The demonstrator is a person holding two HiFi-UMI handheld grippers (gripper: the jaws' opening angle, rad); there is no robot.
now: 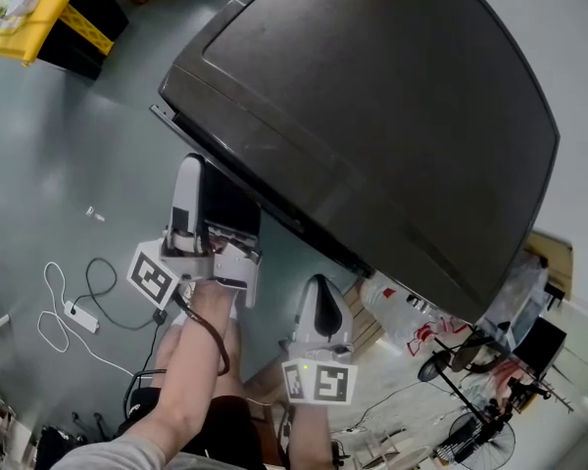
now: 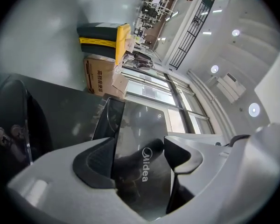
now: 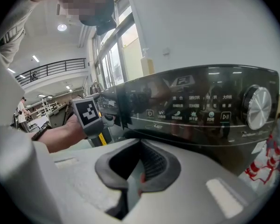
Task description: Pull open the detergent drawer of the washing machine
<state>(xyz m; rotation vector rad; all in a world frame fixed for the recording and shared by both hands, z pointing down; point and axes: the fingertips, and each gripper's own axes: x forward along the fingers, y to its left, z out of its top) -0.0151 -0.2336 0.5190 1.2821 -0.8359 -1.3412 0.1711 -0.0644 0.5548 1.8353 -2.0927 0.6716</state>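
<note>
I look down on the dark washing machine (image 1: 372,116). Its detergent drawer (image 1: 227,209) sticks out from the front at the left end. My left gripper (image 1: 216,228) holds that drawer; in the left gripper view the glossy drawer front (image 2: 135,139) with its logo sits between the two pads, left gripper (image 2: 139,160) shut on it. My right gripper (image 1: 320,306) hangs lower and to the right, off the machine, with its pads pressed together and nothing in them. The right gripper (image 3: 139,171) view faces the control panel (image 3: 196,111) and its silver knob (image 3: 256,107).
A yellow and black bin (image 1: 59,13) stands on the floor at the upper left, and a cardboard box (image 2: 100,73) sits by it. A white power strip with cable (image 1: 73,311) lies on the floor at the left. A plastic bag (image 1: 412,316) and a fan (image 1: 480,439) are at the lower right.
</note>
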